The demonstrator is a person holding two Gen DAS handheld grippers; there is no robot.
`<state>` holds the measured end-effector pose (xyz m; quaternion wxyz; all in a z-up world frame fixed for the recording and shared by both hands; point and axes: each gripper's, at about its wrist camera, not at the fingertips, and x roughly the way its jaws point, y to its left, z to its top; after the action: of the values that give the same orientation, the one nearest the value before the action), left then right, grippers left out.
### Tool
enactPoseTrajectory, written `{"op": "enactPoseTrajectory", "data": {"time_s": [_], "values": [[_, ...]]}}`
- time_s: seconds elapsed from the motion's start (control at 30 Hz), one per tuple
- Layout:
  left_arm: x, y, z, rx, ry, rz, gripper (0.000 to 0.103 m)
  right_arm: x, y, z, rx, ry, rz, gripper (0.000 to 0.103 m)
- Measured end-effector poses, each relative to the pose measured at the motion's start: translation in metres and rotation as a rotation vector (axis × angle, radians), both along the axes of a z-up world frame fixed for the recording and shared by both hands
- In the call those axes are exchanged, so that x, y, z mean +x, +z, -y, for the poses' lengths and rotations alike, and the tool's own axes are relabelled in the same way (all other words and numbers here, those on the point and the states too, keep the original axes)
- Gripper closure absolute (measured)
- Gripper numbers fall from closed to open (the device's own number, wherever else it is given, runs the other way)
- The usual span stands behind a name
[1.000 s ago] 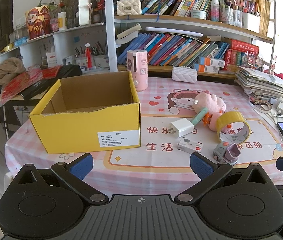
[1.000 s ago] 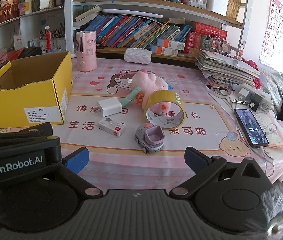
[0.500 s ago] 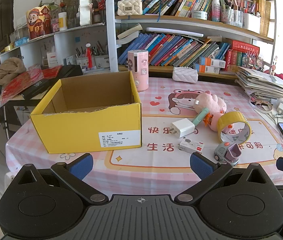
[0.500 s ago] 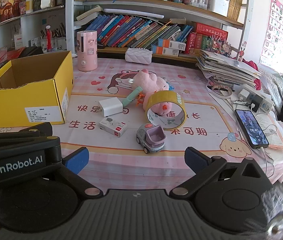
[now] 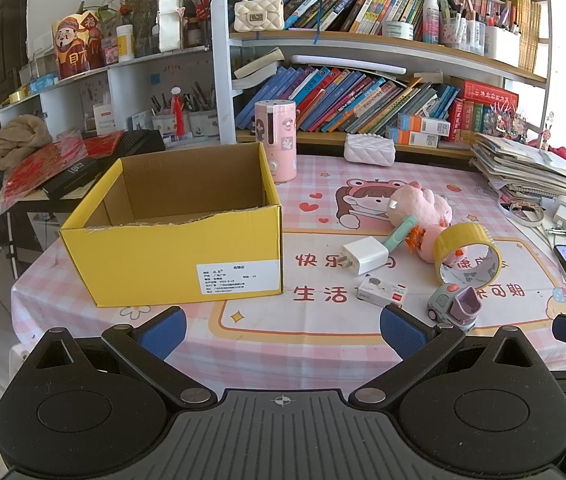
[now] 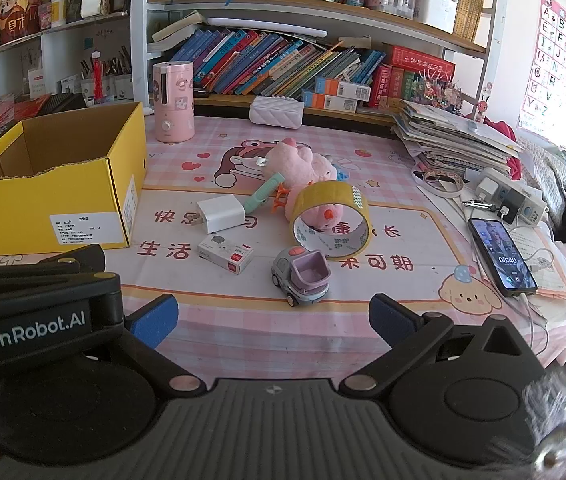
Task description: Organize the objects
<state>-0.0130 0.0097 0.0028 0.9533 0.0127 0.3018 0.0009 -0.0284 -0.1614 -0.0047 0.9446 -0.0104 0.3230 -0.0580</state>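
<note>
Through the left wrist camera, we saw our left gripper (image 5: 281, 326) with its blue-padded fingers (image 5: 162, 330) spread wide and holding nothing, hovering at the near edge of the pink checked tablecloth (image 5: 315, 328). An open yellow cardboard box (image 5: 175, 254) sat ahead and slightly left, apart from the fingers, and looked empty as far as we could see. To its right lay a loose cluster: a white charger plug (image 5: 365, 257), a teal-handled tool (image 5: 401, 231) resting against a pink plush toy (image 5: 423, 210), a roll of yellow tape (image 5: 467, 254) standing on edge, a small white carton (image 5: 382, 295), and a little grey toy truck (image 5: 453, 305) just beyond the right-hand finger.

Through the right wrist camera, our right gripper (image 6: 273, 318) was likewise spread and empty. The toy truck (image 6: 301, 277) lay nearest, just ahead and between the two fingers but not touching them. We judged it light, rigid and apt to roll, so best pinched across its sides. The plush (image 6: 301, 166) would squash softly; the tape roll (image 6: 331, 222) could tip or roll, and its rim seemed the sensible hold. The box (image 6: 57, 184) stood well to the left.
</note>
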Motion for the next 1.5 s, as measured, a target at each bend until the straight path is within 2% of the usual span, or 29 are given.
{"op": "enactPoseTrajectory", "data": {"time_s": [1.5], "values": [[0.0007,-0.002,-0.0054,0.002,-0.006,-0.002,0.0,0.0041,-0.003,-0.0084,-0.01,0.016,-0.003,0.001]]}}
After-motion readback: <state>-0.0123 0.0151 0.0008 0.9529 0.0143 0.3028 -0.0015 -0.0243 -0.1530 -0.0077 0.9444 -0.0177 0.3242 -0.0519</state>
